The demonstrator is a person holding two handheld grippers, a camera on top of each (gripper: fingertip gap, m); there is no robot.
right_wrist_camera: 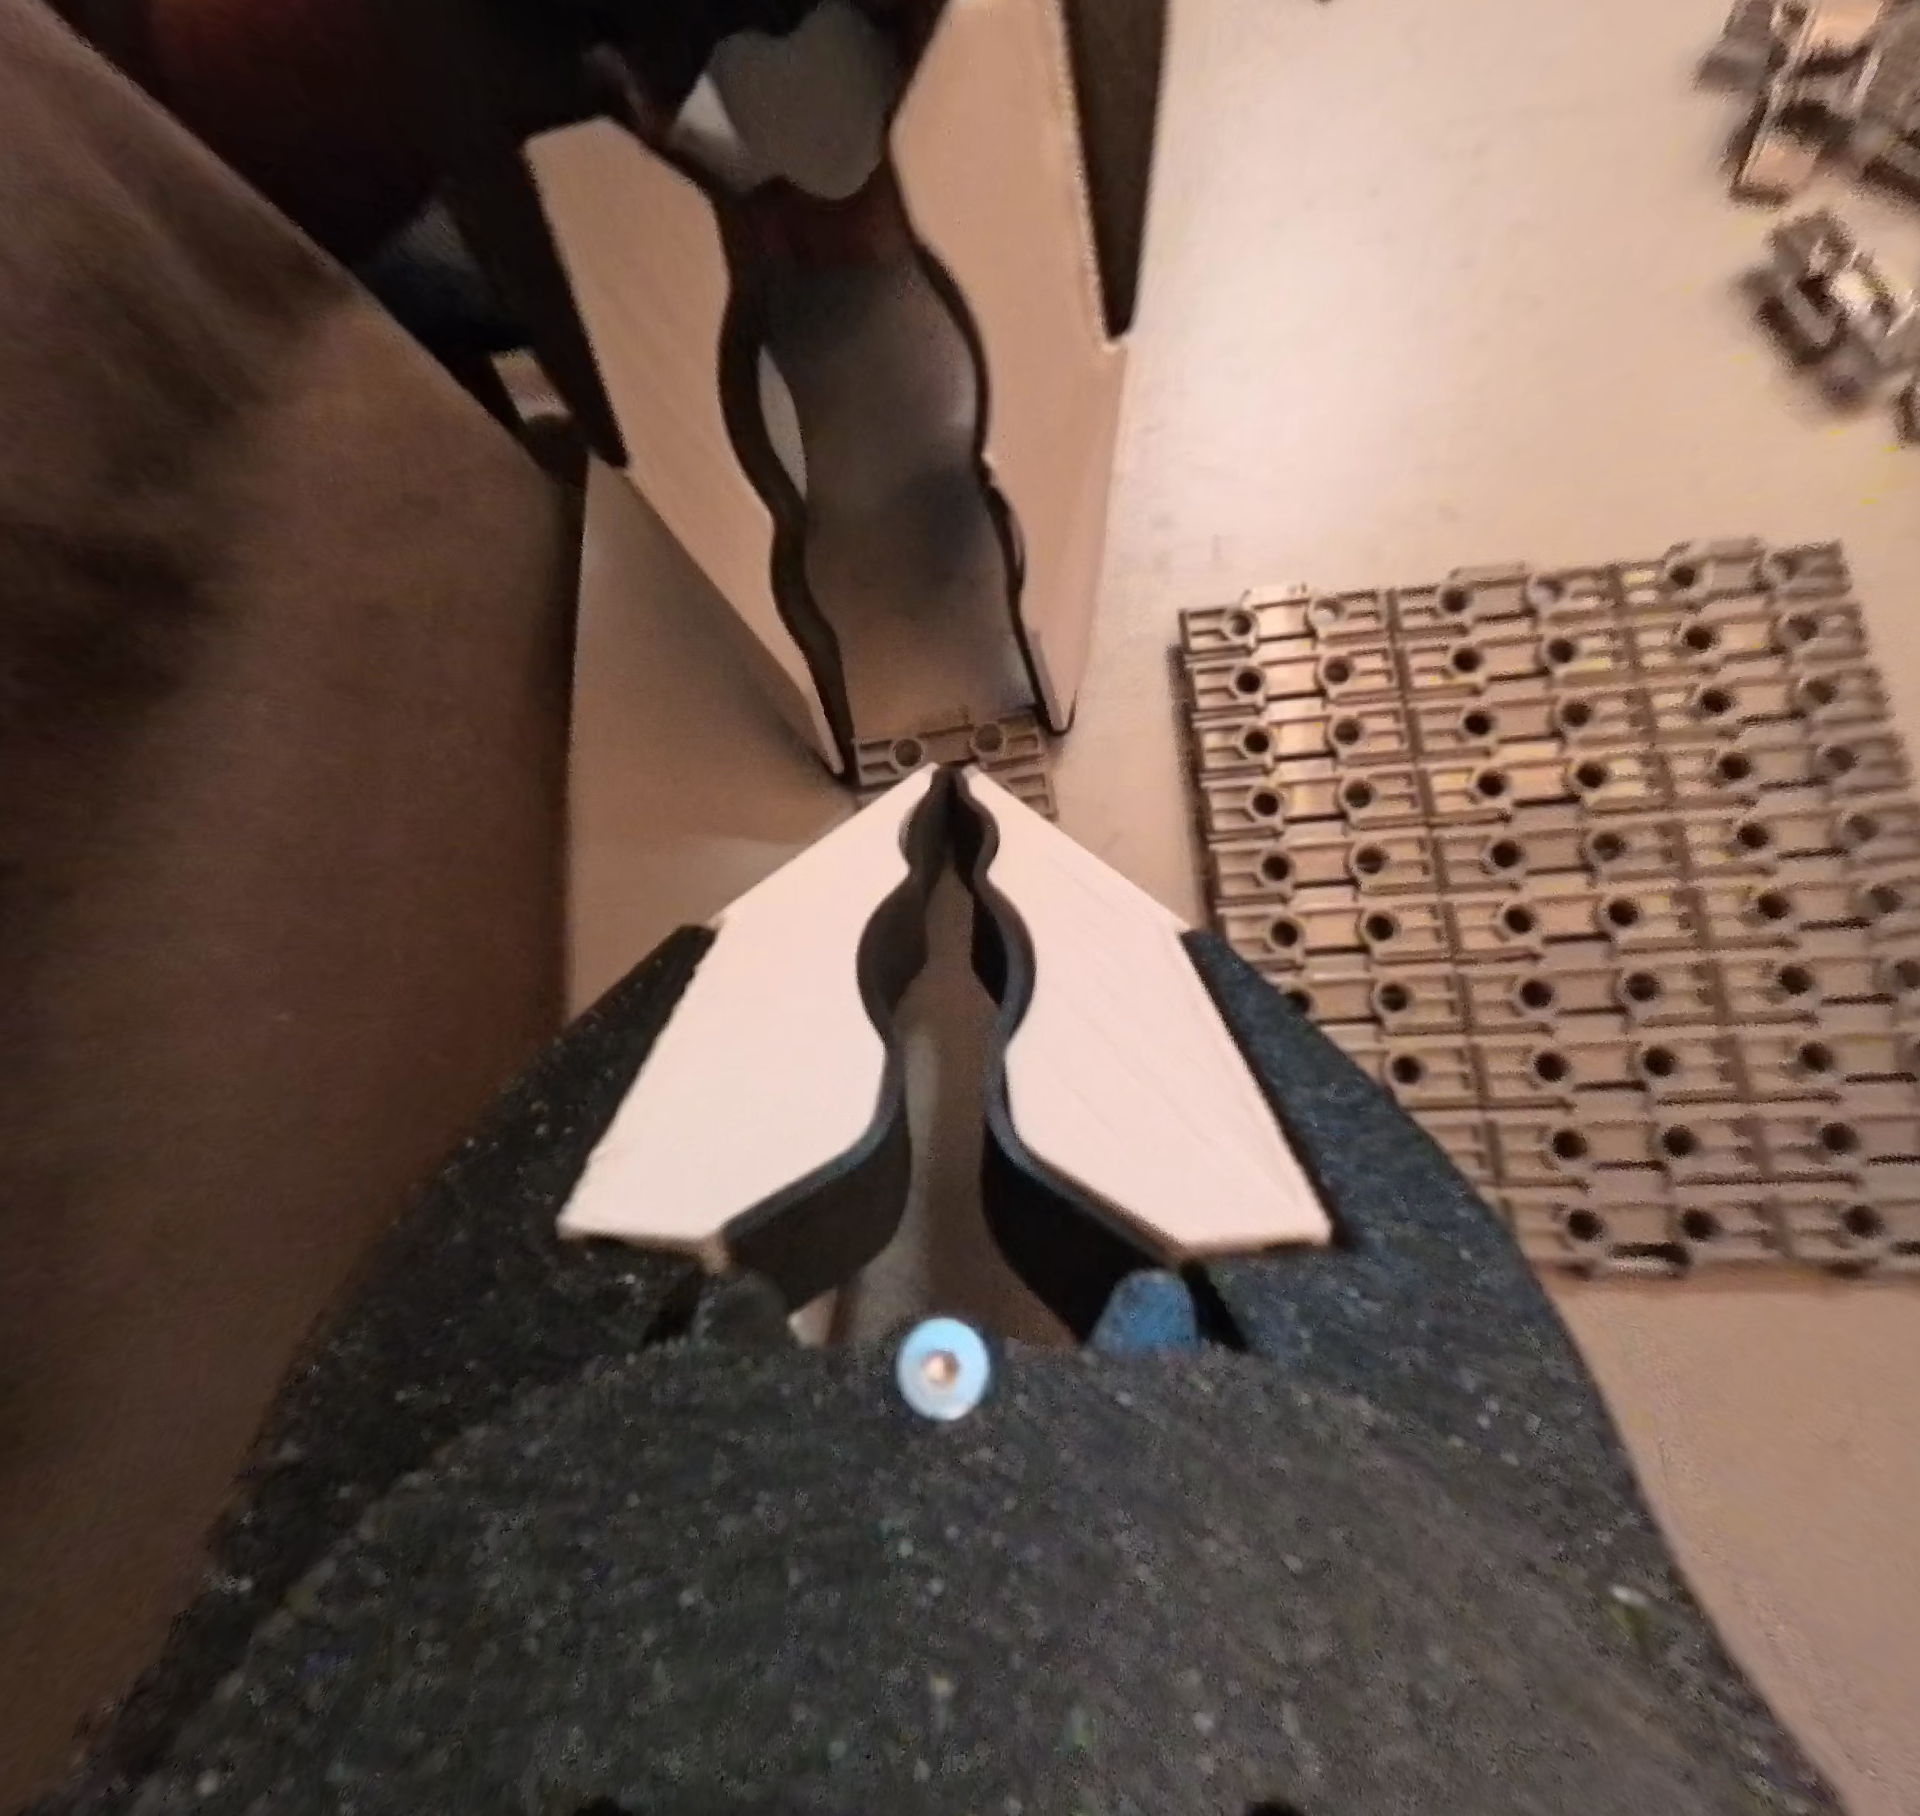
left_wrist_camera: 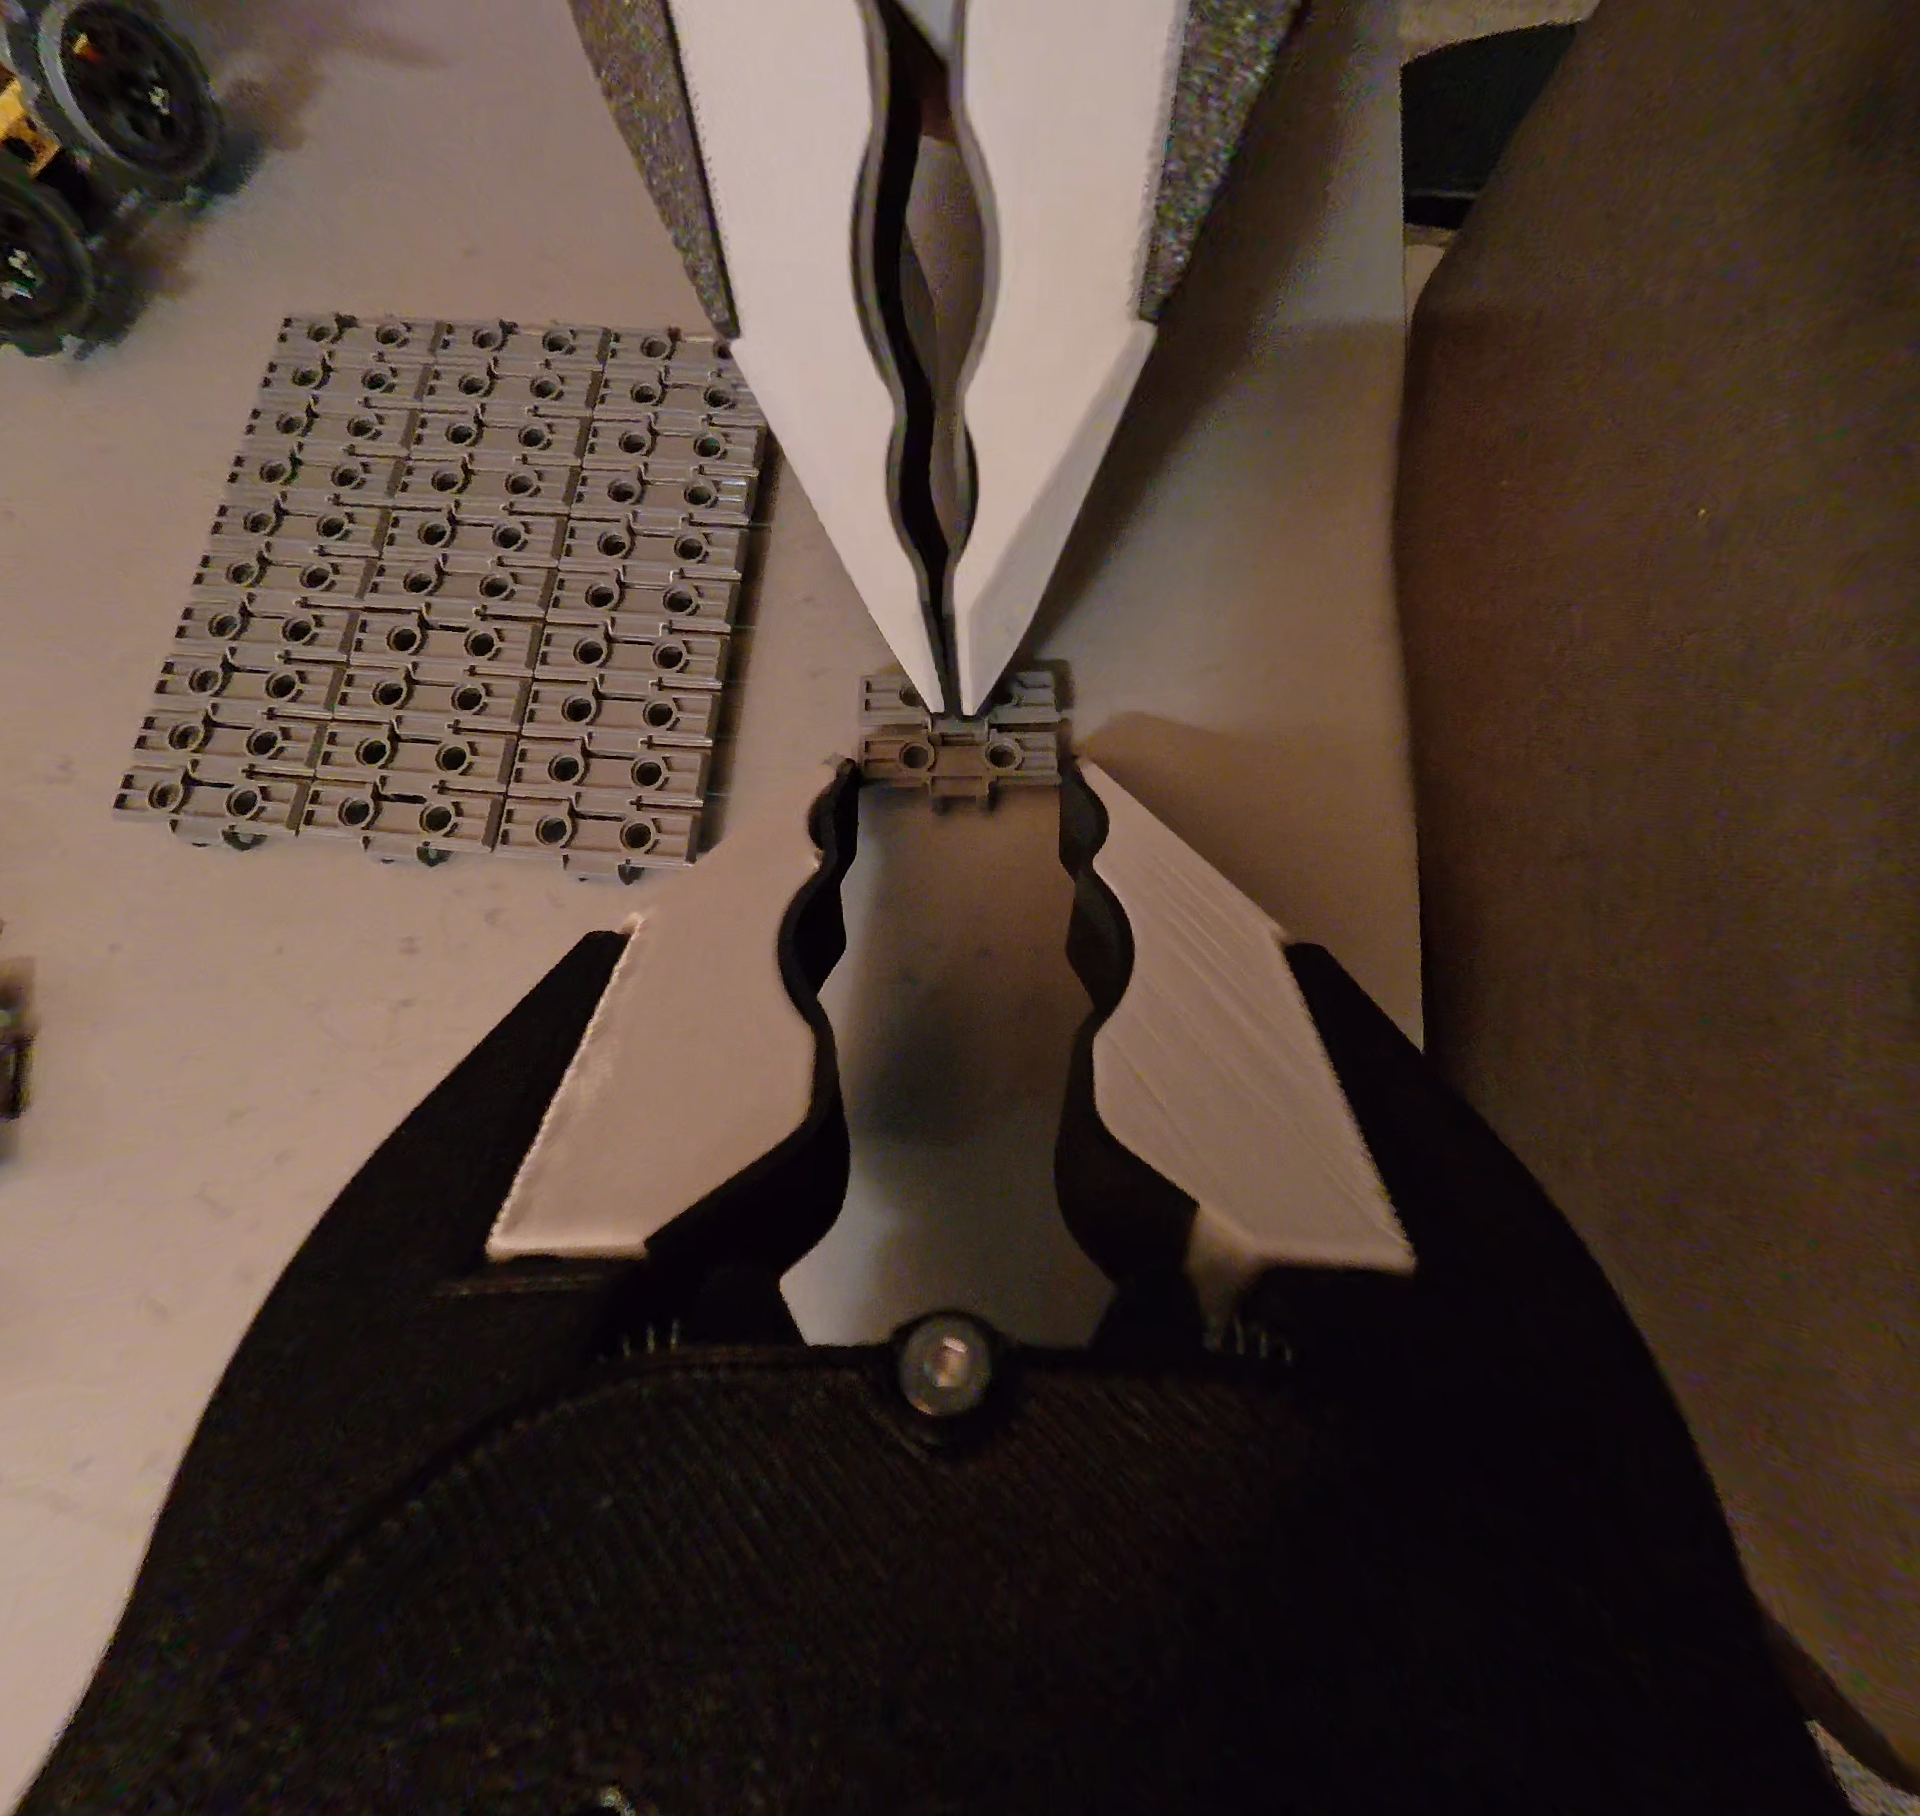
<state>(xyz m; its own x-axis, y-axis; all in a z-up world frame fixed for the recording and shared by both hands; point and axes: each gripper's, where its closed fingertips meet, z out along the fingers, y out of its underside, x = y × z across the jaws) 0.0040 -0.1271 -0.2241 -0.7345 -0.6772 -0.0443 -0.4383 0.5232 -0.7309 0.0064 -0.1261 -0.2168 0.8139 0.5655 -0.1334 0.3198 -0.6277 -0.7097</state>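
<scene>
A short grey piece of two joined track links (left_wrist_camera: pixel 961 753) lies on the white table (left_wrist_camera: pixel 260 1091). My left gripper (left_wrist_camera: pixel 958 771) is shut on it, one fingertip against each end of the nearer link. My right gripper (left_wrist_camera: pixel 954 701) comes in from the far side, jaws together, with its tips resting on the middle of the farther link. I cannot tell if it pinches any part of it. In the right wrist view my right gripper (right_wrist_camera: pixel 948 779) is shut over the link piece (right_wrist_camera: pixel 914 753), and the left gripper (right_wrist_camera: pixel 940 743) clamps it from the far side.
A flat grey mat of several rows of joined track links (left_wrist_camera: pixel 447 582) lies left of the grippers; it also shows in the right wrist view (right_wrist_camera: pixel 1558 914). Black toy wheels (left_wrist_camera: pixel 114 93) stand at the far left. Loose grey links (right_wrist_camera: pixel 1818 208) lie beyond the mat. A brown cushioned surface (left_wrist_camera: pixel 1662 727) borders the table edge. The grippers are tip to tip, or close to it.
</scene>
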